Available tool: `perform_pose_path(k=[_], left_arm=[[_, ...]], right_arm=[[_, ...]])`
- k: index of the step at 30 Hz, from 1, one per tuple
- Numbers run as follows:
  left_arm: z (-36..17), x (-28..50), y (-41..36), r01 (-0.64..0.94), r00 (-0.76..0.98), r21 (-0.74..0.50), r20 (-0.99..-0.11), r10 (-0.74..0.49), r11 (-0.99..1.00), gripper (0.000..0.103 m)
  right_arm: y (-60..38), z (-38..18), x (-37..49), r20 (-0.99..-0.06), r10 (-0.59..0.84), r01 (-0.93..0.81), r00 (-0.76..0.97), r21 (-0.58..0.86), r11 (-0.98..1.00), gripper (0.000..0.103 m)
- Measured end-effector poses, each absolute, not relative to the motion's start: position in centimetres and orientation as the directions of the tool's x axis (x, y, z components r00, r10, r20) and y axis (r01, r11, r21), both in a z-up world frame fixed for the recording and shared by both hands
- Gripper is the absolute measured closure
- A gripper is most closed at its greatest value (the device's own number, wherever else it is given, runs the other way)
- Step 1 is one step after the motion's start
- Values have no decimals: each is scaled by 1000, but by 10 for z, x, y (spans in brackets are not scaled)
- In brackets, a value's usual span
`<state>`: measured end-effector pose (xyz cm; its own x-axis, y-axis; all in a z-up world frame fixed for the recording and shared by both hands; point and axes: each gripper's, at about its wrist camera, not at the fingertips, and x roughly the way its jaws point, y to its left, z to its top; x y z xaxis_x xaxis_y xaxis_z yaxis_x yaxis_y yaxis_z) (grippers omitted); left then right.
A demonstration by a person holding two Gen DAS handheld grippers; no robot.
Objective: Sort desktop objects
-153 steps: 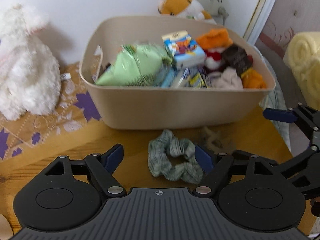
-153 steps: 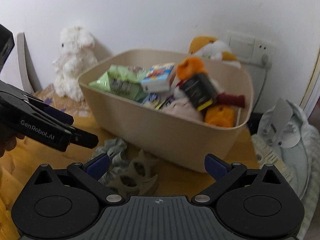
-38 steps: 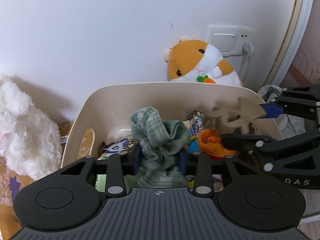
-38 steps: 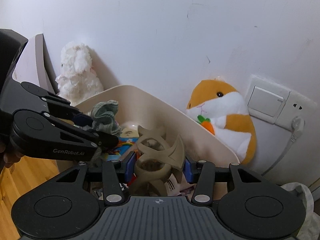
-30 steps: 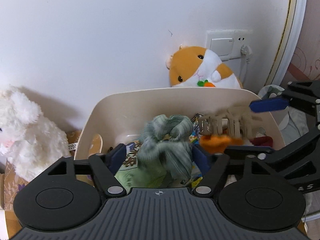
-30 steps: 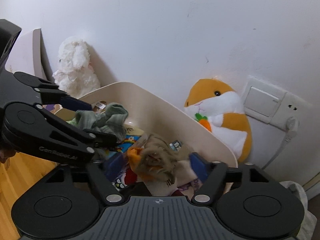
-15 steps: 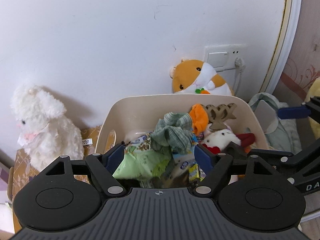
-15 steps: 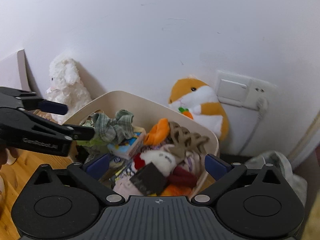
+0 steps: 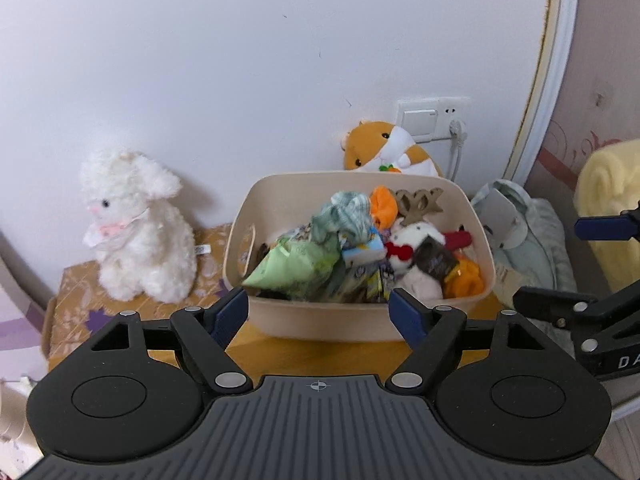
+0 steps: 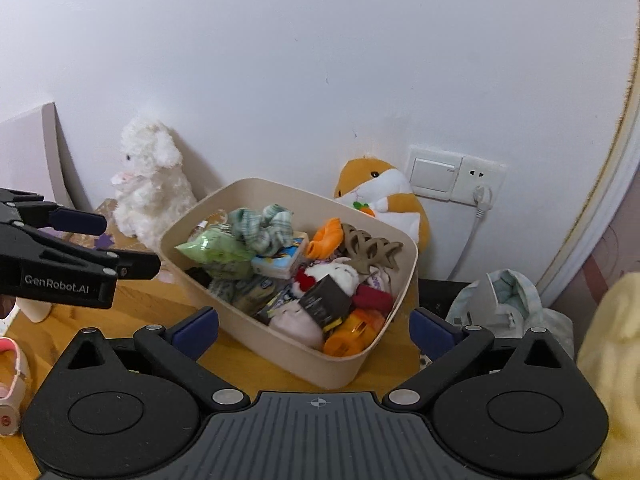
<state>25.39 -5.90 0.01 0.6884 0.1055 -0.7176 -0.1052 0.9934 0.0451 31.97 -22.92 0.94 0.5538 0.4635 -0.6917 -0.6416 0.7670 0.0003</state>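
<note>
A beige bin (image 9: 320,326) (image 10: 280,340) stands on the wooden table, full of small items. On top of the pile lie the green checked scrunchie (image 9: 346,212) (image 10: 264,226) and, to its right, the tan claw hair clip (image 9: 418,202) (image 10: 370,250). My left gripper (image 9: 318,312) is open and empty, held back from the bin's near wall. My right gripper (image 10: 314,330) is open too, with nothing between its fingers, above the bin's near corner. Each gripper shows at the edge of the other's view.
A white plush rabbit (image 9: 134,228) sits left of the bin on a patterned box. An orange hamster plush (image 10: 384,196) leans on the wall behind, by a socket and cable (image 10: 476,200). Pale bags (image 10: 508,304) and a yellow blanket (image 9: 608,188) lie right. A pink object (image 10: 12,376) lies at the table's left.
Both grippers opened over the bin and dropped the scrunchie and the hair clip onto the pile. Since then both have drawn back and up, so the whole bin now shows.
</note>
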Motion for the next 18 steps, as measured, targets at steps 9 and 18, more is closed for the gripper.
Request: perform_pose_path(k=[9, 18], left_arm=[[33, 187, -58, -92, 716, 54, -691, 104, 994, 24], [60, 122, -68, -61, 735, 39, -674, 71, 997, 24]], right_arm=[[-248, 42, 250, -672, 458, -617, 582, 1, 787, 0], [-279, 57, 186, -650, 454, -582, 609, 22, 813, 0]])
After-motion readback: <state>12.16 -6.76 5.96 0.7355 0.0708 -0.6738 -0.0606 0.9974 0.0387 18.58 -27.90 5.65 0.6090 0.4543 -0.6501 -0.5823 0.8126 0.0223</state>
